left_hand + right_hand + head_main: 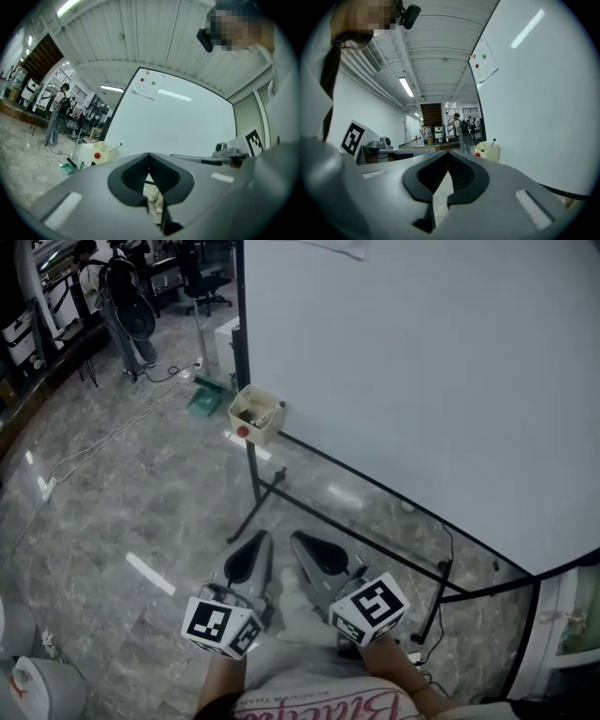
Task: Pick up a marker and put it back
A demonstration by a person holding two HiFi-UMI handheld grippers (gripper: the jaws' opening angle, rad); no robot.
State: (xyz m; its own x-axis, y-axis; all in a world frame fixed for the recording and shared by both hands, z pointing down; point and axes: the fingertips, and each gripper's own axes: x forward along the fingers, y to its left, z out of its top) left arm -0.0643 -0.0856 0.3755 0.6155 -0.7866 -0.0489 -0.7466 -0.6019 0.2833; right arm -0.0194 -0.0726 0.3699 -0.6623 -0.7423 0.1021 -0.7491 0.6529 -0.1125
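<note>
A cream holder box [255, 414] with a red button hangs at the lower left corner of the whiteboard [422, 362]. A marker [114, 147] sticks up out of this box [101, 153]; the right gripper view also shows the marker [491, 144] in the box [487, 151]. My left gripper [253, 549] and right gripper [314, 554] are held side by side low in front of me, well short of the box. Both are shut with nothing between their jaws, as seen for the left gripper [149, 159] and the right gripper [449, 158].
The whiteboard stands on a black frame [272, 486] with legs and cables on the marble floor. A sheet with magnets [148, 86] is pinned to the board. A person [122, 296] stands far off by a fan. A green item [204, 399] lies on the floor.
</note>
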